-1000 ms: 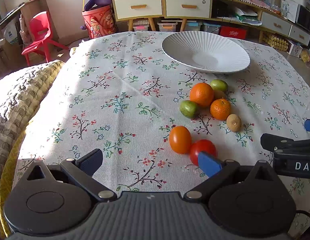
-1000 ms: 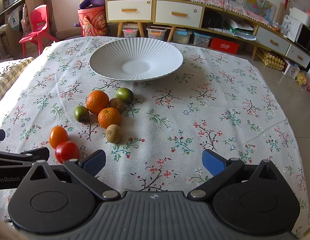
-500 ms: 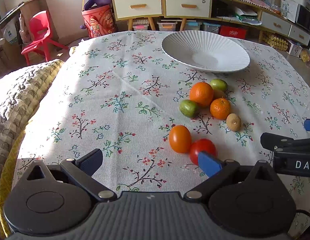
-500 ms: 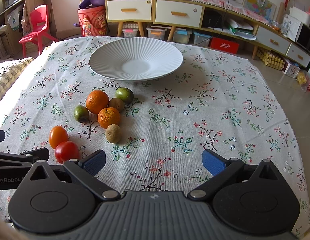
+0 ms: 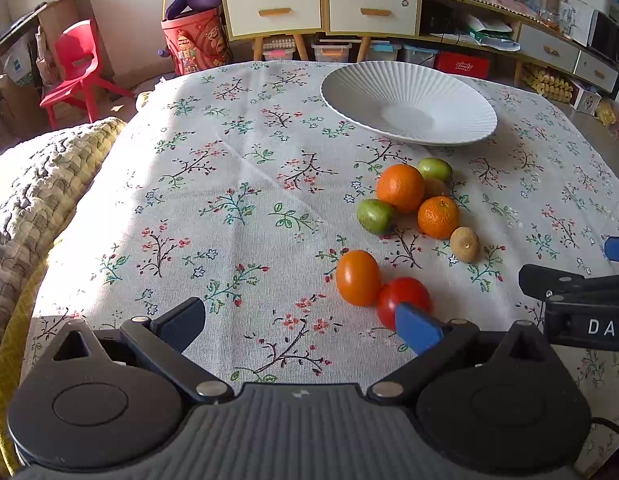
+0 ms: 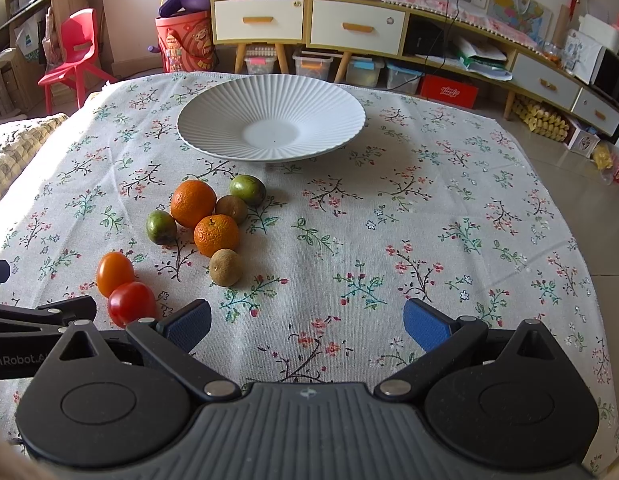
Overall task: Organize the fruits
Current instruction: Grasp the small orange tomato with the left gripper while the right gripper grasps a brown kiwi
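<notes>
A white ribbed plate (image 5: pixel 409 108) (image 6: pixel 271 120) stands empty at the far side of the floral tablecloth. In front of it lie two oranges (image 5: pixel 400 188) (image 6: pixel 192 203), two green fruits (image 5: pixel 375 216) (image 6: pixel 247 190), brown kiwis (image 5: pixel 464 244) (image 6: pixel 225 267), an orange tomato (image 5: pixel 357 277) (image 6: pixel 114 273) and a red tomato (image 5: pixel 403 298) (image 6: pixel 131 303). My left gripper (image 5: pixel 299 326) is open and empty; its right finger (image 5: pixel 417 328) overlaps the red tomato in the view. My right gripper (image 6: pixel 307 326) is open and empty, right of the fruit.
A quilted cushion (image 5: pixel 37 184) lies off the table's left edge. Cabinets with drawers (image 6: pixel 309 20), storage boxes, a red bucket (image 5: pixel 195 46) and a red chair (image 5: pixel 75 68) stand behind the table. The right gripper shows at the right edge of the left wrist view (image 5: pixel 577 304).
</notes>
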`<state>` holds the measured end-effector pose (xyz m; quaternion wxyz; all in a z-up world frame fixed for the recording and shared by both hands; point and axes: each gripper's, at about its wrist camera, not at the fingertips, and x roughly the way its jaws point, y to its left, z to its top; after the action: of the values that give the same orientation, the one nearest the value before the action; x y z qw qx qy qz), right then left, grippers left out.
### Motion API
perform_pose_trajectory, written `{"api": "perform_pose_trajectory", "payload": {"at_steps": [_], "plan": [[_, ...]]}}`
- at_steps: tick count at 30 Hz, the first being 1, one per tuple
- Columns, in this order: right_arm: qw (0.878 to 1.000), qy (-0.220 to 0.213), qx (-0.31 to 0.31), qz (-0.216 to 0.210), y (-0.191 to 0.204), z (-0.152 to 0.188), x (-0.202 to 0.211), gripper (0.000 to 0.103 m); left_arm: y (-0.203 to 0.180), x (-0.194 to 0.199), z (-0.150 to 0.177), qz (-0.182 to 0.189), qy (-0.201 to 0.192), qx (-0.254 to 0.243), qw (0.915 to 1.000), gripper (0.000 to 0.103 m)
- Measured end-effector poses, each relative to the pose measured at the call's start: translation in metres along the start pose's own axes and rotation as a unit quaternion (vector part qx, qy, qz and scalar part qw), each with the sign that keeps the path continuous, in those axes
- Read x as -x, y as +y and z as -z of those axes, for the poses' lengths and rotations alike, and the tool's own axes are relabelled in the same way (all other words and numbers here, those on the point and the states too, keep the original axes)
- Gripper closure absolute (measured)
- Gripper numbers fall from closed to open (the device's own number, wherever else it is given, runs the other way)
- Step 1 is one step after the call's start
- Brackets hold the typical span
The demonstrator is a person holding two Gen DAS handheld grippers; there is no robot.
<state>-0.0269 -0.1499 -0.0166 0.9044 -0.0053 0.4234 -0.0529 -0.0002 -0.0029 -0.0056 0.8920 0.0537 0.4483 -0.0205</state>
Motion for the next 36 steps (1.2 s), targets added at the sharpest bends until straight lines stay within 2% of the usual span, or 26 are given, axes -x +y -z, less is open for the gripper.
{"api": "perform_pose_trajectory", "payload": {"at_steps": [6,9,13,17,20,22,23,27,29,36], "plan": [[1.0,-0.005,0.007,-0.001,-0.002,0.001,-0.003,0.0,0.008,-0.003,0.001,0.013,-0.01,0.01,0.9998,0.011],[1.0,-0.01,0.009,-0.007,-0.004,0.002,-0.005,0.0,0.013,-0.008,0.001,0.026,0.003,0.014,0.9996,0.011],[0.999,0.01,0.009,-0.037,-0.006,0.002,-0.012,0.001,0.011,-0.011,0.002,0.02,0.001,-0.018,0.9996,0.011],[0.998,0.013,0.03,-0.051,-0.001,0.004,-0.016,0.001,0.016,-0.021,0.002,0.047,0.023,-0.018,0.9985,0.011],[0.996,0.027,0.03,-0.08,0.0,0.004,-0.019,0.004,0.019,-0.03,0.004,0.056,0.035,-0.017,0.9977,0.017],[0.995,0.033,0.031,-0.093,0.001,0.005,-0.02,0.006,0.021,-0.034,0.006,0.064,0.042,-0.013,0.997,0.027],[0.994,0.034,0.032,-0.097,0.002,0.005,-0.021,0.009,0.022,-0.036,0.006,0.067,0.042,-0.011,0.9968,0.028],[0.993,0.03,0.031,-0.114,0.001,0.006,-0.023,0.019,0.02,-0.035,0.007,0.074,0.025,-0.019,0.9967,0.034],[0.992,0.029,0.028,-0.122,0.0,0.006,-0.026,0.027,0.019,-0.036,0.006,0.082,0.018,-0.023,0.9962,0.037],[0.99,0.003,0.048,-0.13,0.006,0.005,-0.03,0.037,0.016,-0.038,0.004,0.114,-0.006,-0.029,0.993,0.056]]}}
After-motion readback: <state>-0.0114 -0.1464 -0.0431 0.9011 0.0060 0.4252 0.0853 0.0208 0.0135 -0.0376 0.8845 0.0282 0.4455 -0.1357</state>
